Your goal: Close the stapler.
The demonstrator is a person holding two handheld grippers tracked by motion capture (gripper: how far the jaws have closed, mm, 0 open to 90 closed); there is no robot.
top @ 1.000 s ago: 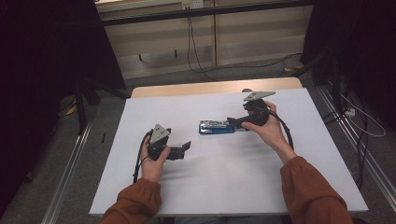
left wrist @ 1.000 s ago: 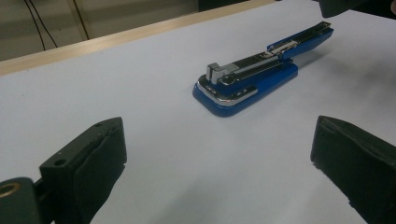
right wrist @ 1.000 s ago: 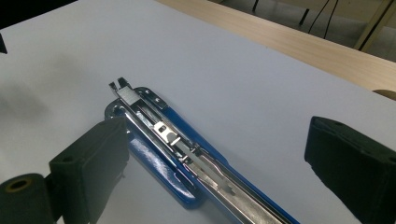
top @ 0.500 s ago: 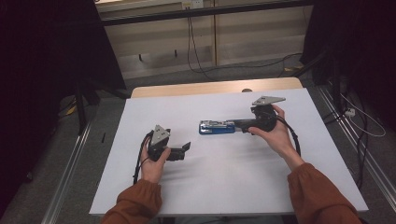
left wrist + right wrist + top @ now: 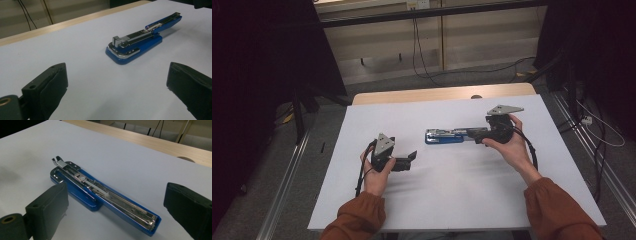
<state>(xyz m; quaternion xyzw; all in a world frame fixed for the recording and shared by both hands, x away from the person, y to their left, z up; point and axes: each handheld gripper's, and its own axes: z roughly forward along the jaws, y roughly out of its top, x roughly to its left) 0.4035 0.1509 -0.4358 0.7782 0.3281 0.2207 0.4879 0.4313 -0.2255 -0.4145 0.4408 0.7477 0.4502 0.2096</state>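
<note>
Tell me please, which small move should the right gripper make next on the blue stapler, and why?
Probably ease the right gripper forward so its jaws come around the stapler, then shut them. Its jaws stand wide open with the near end of the stapler lying between and just ahead of them, ungripped. The left gripper waits open, apart from it.

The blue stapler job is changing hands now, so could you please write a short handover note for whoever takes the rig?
Left claw: open, holding nothing, resting low over the white table cover, short of the stapler.
Right claw: open, jaws wide on either side of the far end of the blue stapler, not yet closed on it.
Stapler: lies flat mid-table, swung open, its metal staple channel exposed.
Done: right claw lined up on the stapler.
Left: probably close the right claw on it and bring the left claw in to help.
</note>
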